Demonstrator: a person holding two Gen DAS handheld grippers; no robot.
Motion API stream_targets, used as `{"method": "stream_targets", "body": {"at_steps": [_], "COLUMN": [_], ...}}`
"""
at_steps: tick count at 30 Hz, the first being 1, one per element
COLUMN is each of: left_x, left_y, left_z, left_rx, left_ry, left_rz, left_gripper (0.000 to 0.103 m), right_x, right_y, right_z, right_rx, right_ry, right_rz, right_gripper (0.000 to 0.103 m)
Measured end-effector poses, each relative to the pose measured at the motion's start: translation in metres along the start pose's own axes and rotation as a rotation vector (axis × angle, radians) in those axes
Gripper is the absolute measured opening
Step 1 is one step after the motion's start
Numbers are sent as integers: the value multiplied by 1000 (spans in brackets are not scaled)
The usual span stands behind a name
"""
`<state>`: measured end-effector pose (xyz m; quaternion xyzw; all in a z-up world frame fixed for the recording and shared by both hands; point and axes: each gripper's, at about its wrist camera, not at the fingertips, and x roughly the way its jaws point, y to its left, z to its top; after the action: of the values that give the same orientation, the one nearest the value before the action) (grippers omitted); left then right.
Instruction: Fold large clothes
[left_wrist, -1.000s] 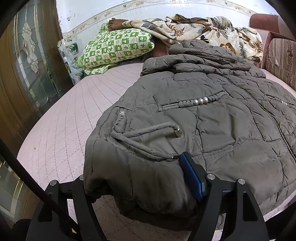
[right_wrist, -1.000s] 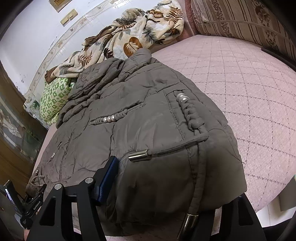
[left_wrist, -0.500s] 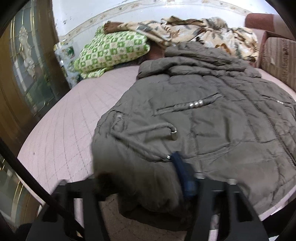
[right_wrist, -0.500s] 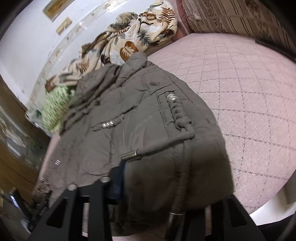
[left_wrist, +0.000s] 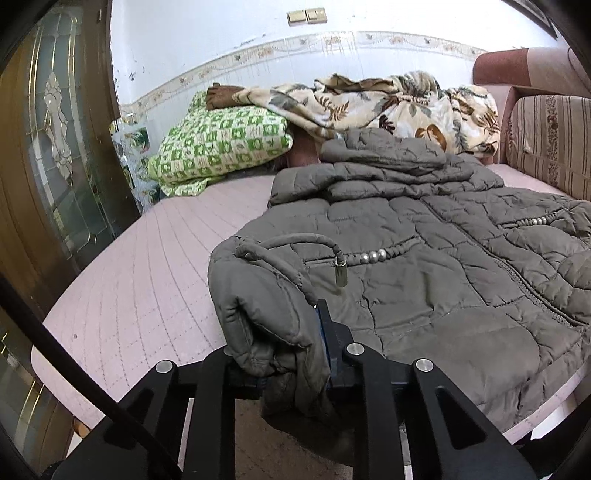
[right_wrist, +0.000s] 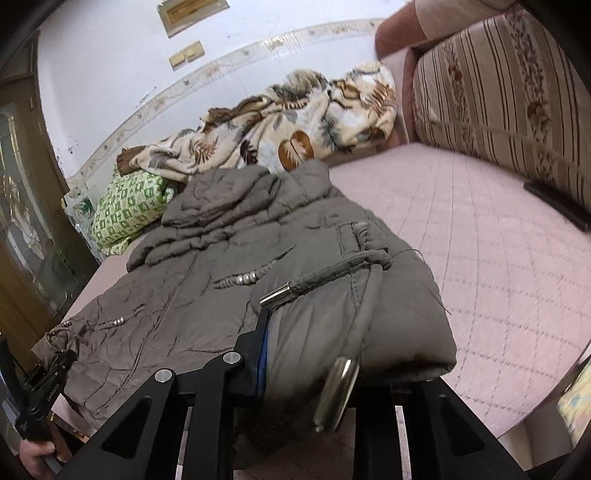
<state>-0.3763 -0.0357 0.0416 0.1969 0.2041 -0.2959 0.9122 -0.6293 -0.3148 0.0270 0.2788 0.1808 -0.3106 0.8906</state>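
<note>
A grey-brown quilted hooded jacket (left_wrist: 424, 258) lies front up on the pink bed (left_wrist: 147, 266), hood toward the wall. My left gripper (left_wrist: 280, 343) is closing its jaws on the jacket's near left hem corner, which is bunched between the pads and raised off the bed. A drawstring with a metal tip (left_wrist: 341, 275) hangs beside it. In the right wrist view my right gripper (right_wrist: 328, 354) is closing on the right hem corner of the jacket (right_wrist: 207, 280), also lifted, with a metal cord end (right_wrist: 277, 295) lying across it. The left gripper (right_wrist: 48, 373) shows at the far left.
A green checked pillow (left_wrist: 221, 144) and a leaf-print blanket (left_wrist: 388, 103) are piled at the wall behind the hood. A striped cushioned headboard (right_wrist: 509, 92) bounds the bed on the right. A wooden glass-paned door (left_wrist: 48, 147) stands left. Bare pink bedding (right_wrist: 480, 229) lies right of the jacket.
Both grippers' jaws have narrowed from wide apart onto the jacket's hem corners. Both corners have risen off the bed edge and bunched up, and both views have tipped upward.
</note>
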Motion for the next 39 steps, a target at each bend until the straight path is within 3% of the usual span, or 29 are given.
{"method": "stream_targets", "body": {"at_steps": [8, 17, 25, 30, 39], "left_x": [-17, -32, -33, -27, 15], "left_y": [7, 22, 34, 38, 40], "left_z": [7, 25, 70, 109, 191], "left_rx": [-20, -52, -87, -106, -115], "left_ry": [-38, -50, -109, -158, -188], "left_rz": [-11, -31, -59, -59, -51], "left_gripper": [20, 20, 20, 20, 21], "right_x": [-21, -45, -53, -49, -19], "right_y": [14, 16, 21, 37, 55], "right_z": [4, 17, 66, 102, 179], "right_rx": [-71, -76, -41, -84, -106], "right_ry": [-54, -71, -121, -172, -214], "right_rz": [-7, 50, 133, 149, 175], "right_gripper": [21, 21, 20, 20, 20]}}
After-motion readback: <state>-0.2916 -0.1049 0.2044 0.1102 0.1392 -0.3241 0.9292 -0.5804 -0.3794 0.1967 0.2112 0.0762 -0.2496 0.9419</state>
